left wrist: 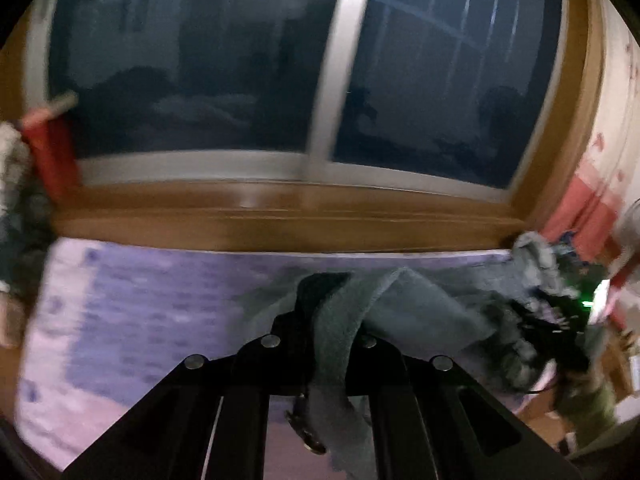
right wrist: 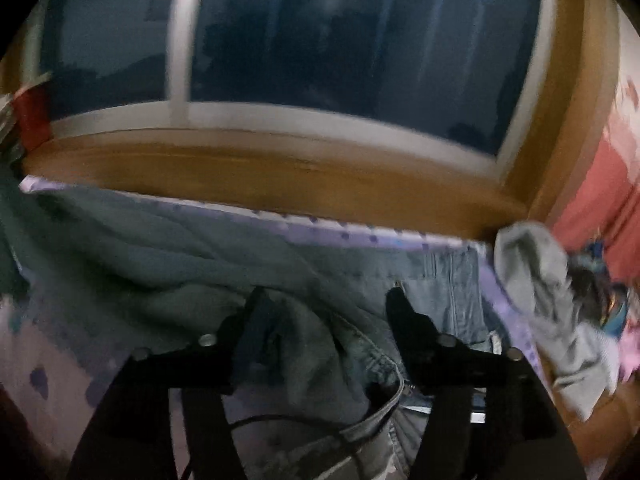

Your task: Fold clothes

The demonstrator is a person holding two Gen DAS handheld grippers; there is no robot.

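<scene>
Purple patterned bed sheet (left wrist: 132, 296) under a dark window w/ brown wood sill (left wrist: 280, 216). My left fingers (left wrist: 320, 292) are clamped on a grey-green fleece garment (left wrist: 408, 304); right fingers (right wrist: 326, 300) spread apart over its bunched cloth on the bed.

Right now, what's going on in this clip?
A person is folding clothes on a purple-patterned bed below a window. The left gripper is shut on a strip of grey-green garment, which drapes back over it. The right gripper is open, its fingers either side of bunched fabric from what looks like the same garment. A grey hoodie lies at the right. The pictures are blurred.
</scene>
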